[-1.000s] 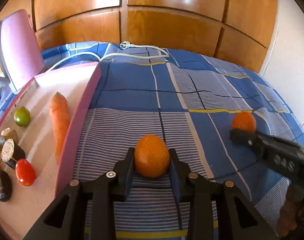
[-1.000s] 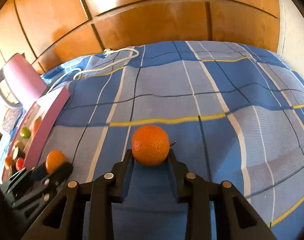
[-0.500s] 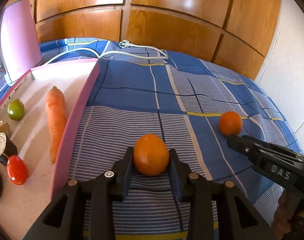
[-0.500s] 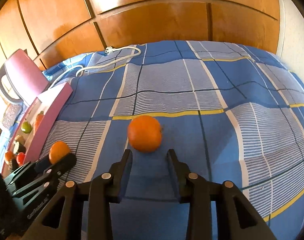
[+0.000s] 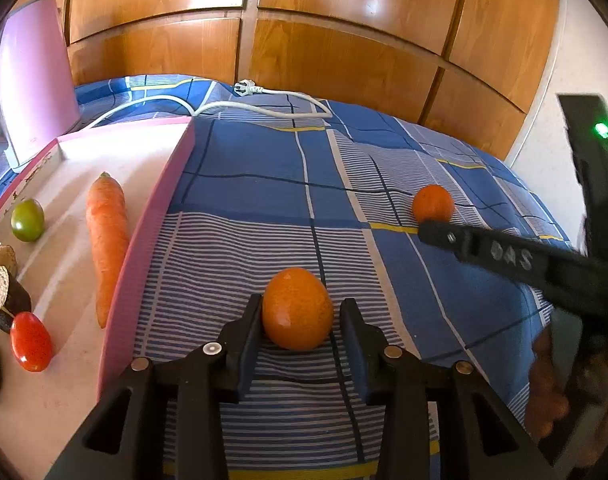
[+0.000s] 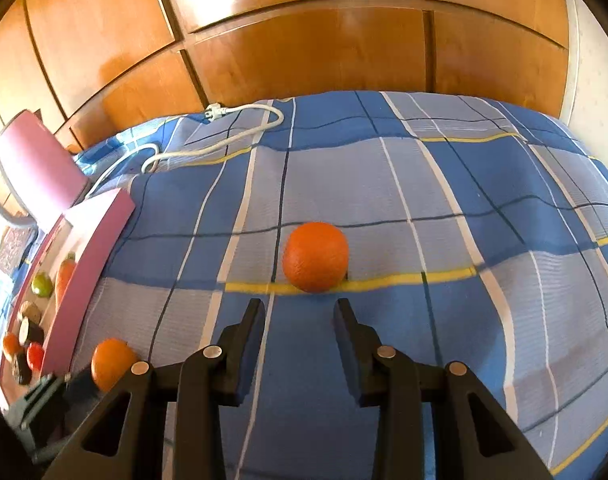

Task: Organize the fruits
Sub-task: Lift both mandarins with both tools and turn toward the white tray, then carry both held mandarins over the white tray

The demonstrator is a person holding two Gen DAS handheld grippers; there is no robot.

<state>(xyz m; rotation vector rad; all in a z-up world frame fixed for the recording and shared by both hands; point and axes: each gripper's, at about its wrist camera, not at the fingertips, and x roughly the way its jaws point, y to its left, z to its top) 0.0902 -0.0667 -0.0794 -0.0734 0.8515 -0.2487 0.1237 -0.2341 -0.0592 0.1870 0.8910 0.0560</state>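
Observation:
My left gripper [image 5: 300, 316] is shut on an orange [image 5: 296, 314] just above the blue checked bedspread, right of the pink-rimmed tray [image 5: 144, 240]. That held orange also shows at the lower left of the right wrist view [image 6: 111, 363]. My right gripper [image 6: 298, 312] is open and empty. A second orange [image 6: 315, 257] lies on the bedspread a short way beyond its fingertips, apart from them. In the left wrist view this orange [image 5: 432, 203] sits just past the right gripper's finger [image 5: 503, 254].
The tray holds a carrot [image 5: 107, 240], a green fruit [image 5: 27, 220], a red tomato [image 5: 31, 342] and dark cork-topped pieces [image 5: 4, 296]. A pink kettle [image 5: 32, 92] stands behind it. A white cable with plug [image 5: 244, 96] lies at the back. Wooden panels rise behind the bed.
My right gripper opened, let go of its orange and drew back; that orange now rests on the bedspread. My left gripper kept its orange and lifted slightly.

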